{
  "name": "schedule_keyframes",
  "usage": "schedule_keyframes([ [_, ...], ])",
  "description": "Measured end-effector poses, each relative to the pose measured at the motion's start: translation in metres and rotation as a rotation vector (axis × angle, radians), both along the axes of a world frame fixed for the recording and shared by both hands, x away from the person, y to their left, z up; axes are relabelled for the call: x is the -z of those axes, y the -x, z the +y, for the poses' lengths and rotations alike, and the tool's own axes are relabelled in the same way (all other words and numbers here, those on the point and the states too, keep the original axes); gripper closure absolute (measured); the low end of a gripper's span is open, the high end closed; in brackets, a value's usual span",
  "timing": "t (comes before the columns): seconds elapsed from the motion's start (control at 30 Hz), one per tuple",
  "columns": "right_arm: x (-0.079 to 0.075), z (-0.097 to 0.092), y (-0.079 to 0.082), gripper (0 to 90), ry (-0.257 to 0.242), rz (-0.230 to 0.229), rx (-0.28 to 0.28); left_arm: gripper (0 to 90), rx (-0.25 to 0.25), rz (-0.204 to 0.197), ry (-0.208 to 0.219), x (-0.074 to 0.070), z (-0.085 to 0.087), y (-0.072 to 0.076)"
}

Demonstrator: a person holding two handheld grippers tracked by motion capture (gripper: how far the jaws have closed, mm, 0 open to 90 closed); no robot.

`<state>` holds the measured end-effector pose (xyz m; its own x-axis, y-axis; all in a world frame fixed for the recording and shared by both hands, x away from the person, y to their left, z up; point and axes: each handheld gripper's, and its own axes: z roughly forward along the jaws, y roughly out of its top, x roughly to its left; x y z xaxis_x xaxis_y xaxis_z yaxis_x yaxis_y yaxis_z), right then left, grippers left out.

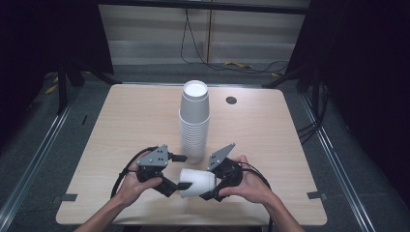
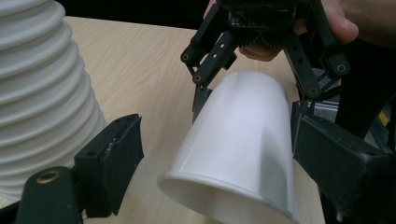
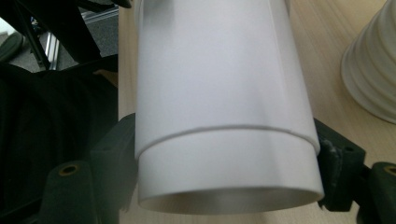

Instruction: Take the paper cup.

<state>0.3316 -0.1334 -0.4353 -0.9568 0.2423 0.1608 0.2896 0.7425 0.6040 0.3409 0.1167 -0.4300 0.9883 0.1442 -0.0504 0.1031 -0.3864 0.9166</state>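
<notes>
Bright tabletop, dark surroundings, soft close-ups

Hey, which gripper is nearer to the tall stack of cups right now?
Left. The left gripper sits just beside the base of the stack of cups, on its left. The right gripper is lower right of the stack, clamped on the single cup.

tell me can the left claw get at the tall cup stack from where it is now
Probably yes. The left claw sits open right beside the cup stack, with bare table between. But the loose cup, clamped by the right claw, lies between its jaws.
</notes>
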Motion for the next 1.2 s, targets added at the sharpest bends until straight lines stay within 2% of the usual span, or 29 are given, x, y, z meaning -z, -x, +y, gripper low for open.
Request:
schedule_keyframes([
  [0.17, -0.001, -0.007, -0.002, 23.3, -0.031, -0.017, 0.029, 15.5, -0.023, 0.017, 0.039, -0.001, 0.004, -0.002],
  [0.37, 0.001, -0.016, -0.002, 23.2, -0.073, -0.04, 0.049, 15.4, -0.036, 0.015, 0.047, 0.001, 0.006, -0.005],
  [0.57, 0.001, -0.02, 0.0, 23.1, -0.111, -0.064, 0.065, 15.4, -0.044, 0.033, 0.087, 0.0, 0.009, -0.006],
  [0.67, 0.001, -0.023, -0.002, 23.1, -0.153, -0.059, 0.077, 15.4, -0.046, 0.026, 0.095, 0.0, 0.01, -0.006],
  [0.83, 0.002, -0.029, -0.004, 23.1, -0.181, -0.039, 0.096, 15.4, -0.039, 0.03, 0.089, 0.0, 0.011, -0.005],
  [1.0, 0.002, -0.032, -0.004, 23.1, -0.245, -0.024, 0.099, 15.4, -0.038, 0.032, 0.099, -0.001, 0.012, -0.005],
  [1.2, 0.003, -0.035, -0.006, 23.0, -0.311, -0.04, 0.105, 15.4, -0.024, 0.044, 0.124, -0.003, 0.017, -0.006],
])
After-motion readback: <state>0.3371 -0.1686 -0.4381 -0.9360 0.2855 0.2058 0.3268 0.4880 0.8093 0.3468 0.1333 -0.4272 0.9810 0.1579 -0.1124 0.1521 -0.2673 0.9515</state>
